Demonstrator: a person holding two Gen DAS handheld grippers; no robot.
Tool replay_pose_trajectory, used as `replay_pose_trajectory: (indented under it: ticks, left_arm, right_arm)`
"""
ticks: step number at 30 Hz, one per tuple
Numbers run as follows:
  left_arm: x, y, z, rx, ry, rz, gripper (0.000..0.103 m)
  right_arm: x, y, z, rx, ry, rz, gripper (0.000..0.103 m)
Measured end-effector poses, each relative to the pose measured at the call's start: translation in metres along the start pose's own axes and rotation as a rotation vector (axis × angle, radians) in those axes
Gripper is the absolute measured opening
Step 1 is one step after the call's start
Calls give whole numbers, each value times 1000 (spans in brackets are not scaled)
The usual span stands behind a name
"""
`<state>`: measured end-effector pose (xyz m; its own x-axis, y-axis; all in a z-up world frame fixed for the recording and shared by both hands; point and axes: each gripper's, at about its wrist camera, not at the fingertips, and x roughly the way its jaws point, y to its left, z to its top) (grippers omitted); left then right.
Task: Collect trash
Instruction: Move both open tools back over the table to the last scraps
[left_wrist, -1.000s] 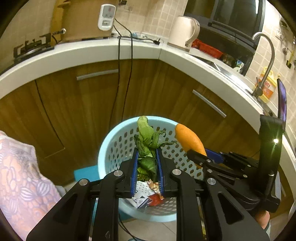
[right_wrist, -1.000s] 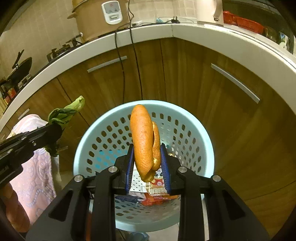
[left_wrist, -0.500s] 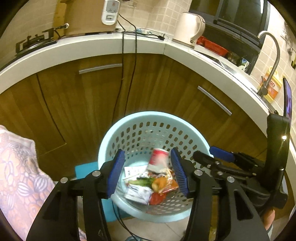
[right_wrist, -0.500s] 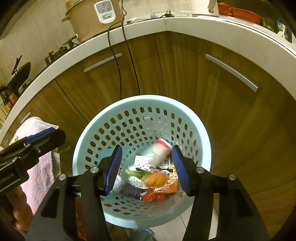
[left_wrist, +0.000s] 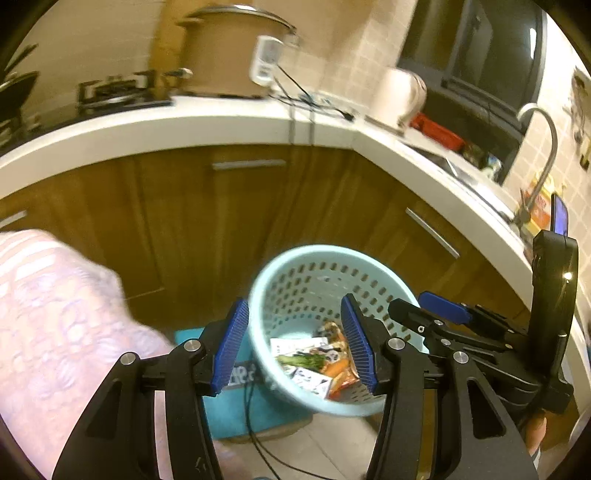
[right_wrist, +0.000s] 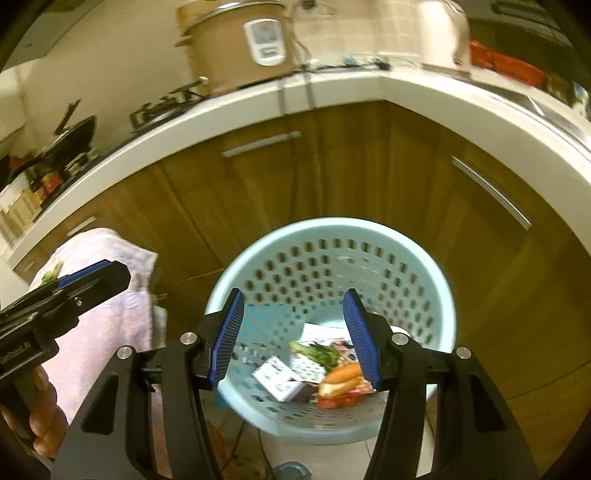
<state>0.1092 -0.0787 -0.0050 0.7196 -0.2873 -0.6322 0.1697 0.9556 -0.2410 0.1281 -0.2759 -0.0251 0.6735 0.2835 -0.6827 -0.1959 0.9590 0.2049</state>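
Observation:
A light blue perforated basket (left_wrist: 291, 273) stands on the floor against the wooden cabinets; it also shows in the right wrist view (right_wrist: 439, 280). Inside lie the green vegetable (right_wrist: 316, 350), the orange carrot (right_wrist: 341, 376) and several paper and foil wrappers (right_wrist: 279, 376). The vegetable (left_wrist: 304, 360) and carrot (left_wrist: 336, 367) also show in the left wrist view. My left gripper (left_wrist: 295, 349) is open and empty above the basket's left rim. My right gripper (right_wrist: 293, 338) is open and empty above the basket.
A white curved countertop (left_wrist: 221, 122) runs above the cabinets, with a rice cooker (left_wrist: 229, 55), a kettle (left_wrist: 400, 94), a stove (left_wrist: 110, 92) and a tap (left_wrist: 543, 147). A pink patterned cloth (left_wrist: 55, 314) is at the left. A cable (left_wrist: 255, 424) and a blue mat (left_wrist: 236, 387) lie on the floor.
Both grippers opened and dropped the green vegetable and the carrot into the basket. Both have since lifted and drawn back, the left one shifting left.

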Motion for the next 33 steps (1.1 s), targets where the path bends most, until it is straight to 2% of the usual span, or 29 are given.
replay_pose_trajectory:
  ticks: [6, 17, 21, 25, 27, 29, 33]
  left_arm:
    - [-54, 48, -10, -89, -80, 63, 51]
    - [-151, 146, -32, -251, -215, 227, 51]
    - [-182, 185, -39, -306, -253, 288, 52]
    - [-211, 229, -54, -382, -280, 391, 51]
    - [-221, 252, -63, -424, -279, 459, 51]
    - [-228, 269, -72, -455, -278, 495, 51]
    - [-227, 304, -95, -541, -253, 532, 51]
  right_arm:
    - [-9, 62, 1, -101, -28, 74, 52]
    - [-8, 211, -8, -325, -46, 223, 52]
    - [0, 263, -12, -378, -20, 305, 52]
    - [17, 319, -20, -427, 37, 398, 52]
    - [27, 345, -25, -453, 60, 415, 52]
    - [38, 372, -34, -494, 82, 420, 52]
    - [59, 408, -46, -538, 121, 435, 52]
